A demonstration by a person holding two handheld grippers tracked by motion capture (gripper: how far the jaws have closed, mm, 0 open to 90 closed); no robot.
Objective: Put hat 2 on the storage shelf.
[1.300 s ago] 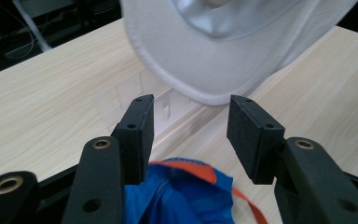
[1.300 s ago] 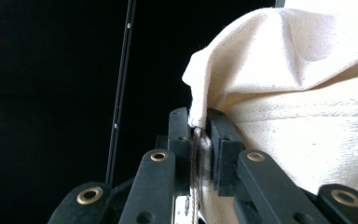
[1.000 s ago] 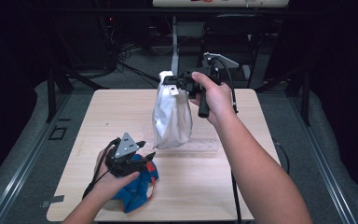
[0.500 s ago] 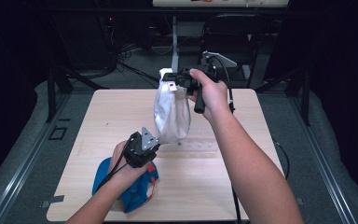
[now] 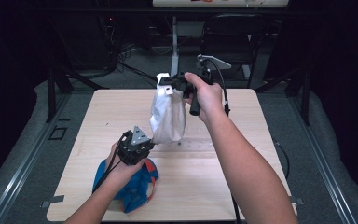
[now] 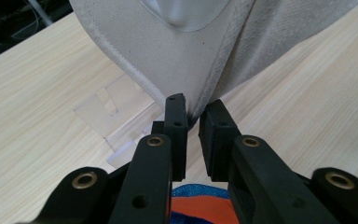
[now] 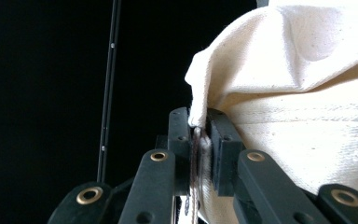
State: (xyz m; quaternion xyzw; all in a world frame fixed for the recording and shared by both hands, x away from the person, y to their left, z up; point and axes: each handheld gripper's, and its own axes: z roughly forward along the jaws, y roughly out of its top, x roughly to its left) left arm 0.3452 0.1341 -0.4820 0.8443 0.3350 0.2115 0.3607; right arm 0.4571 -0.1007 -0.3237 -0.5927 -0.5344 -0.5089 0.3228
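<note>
We see a light wooden table (image 5: 242,186). Above its middle hangs a white canvas bag (image 5: 168,116), held up at its top edge, its bottom just above the tabletop. Near the front left lies a blue and orange cloth bag (image 5: 135,193). Our right gripper (image 7: 198,122) pinches the canvas bag's top hem. Our left gripper (image 6: 193,112) sits at the bag's lower corner, jaws slightly spread around it.

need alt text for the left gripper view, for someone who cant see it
The left gripper, jaws slightly apart, closes in on the bottom corner of a hanging white cloth bag above a light wooden table. Blue and orange fabric shows beneath the jaws.
</note>
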